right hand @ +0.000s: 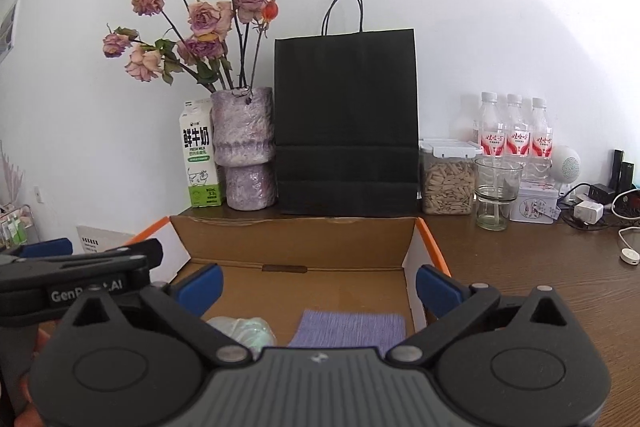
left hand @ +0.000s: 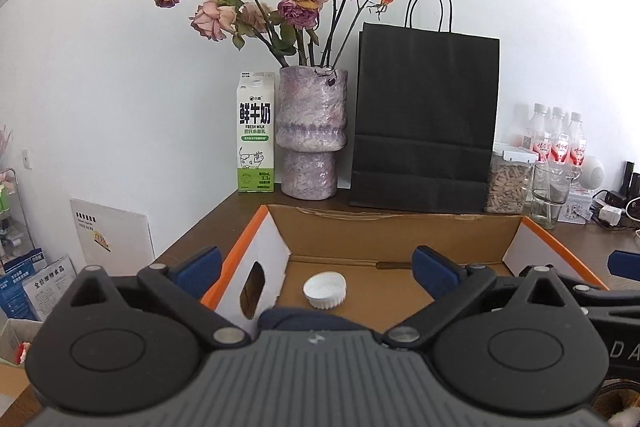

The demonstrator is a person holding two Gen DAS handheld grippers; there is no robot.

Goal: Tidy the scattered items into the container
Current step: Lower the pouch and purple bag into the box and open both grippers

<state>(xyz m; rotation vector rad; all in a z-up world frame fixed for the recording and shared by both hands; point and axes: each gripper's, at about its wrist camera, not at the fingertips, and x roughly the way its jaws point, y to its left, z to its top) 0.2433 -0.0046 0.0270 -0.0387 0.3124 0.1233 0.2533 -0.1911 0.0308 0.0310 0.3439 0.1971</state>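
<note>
An open cardboard box (left hand: 384,235) with orange rims sits on the brown table; it also shows in the right wrist view (right hand: 296,239). A white ribbed cap (left hand: 325,290) lies on its floor, and a dark blue item (left hand: 304,319) shows just under my left gripper. In the right wrist view a purple cloth (right hand: 352,327) and a pale green crumpled item (right hand: 244,331) lie in the box. My left gripper (left hand: 320,267) is open and empty over the box's left part. My right gripper (right hand: 318,285) is open and empty over its right part.
Behind the box stand a milk carton (left hand: 256,135), a purple vase of dried roses (left hand: 310,135), a black paper bag (left hand: 424,119), a jar of seeds (right hand: 448,179), a glass (right hand: 496,195) and several bottles (right hand: 516,131). Cables and chargers (right hand: 592,211) lie at the far right.
</note>
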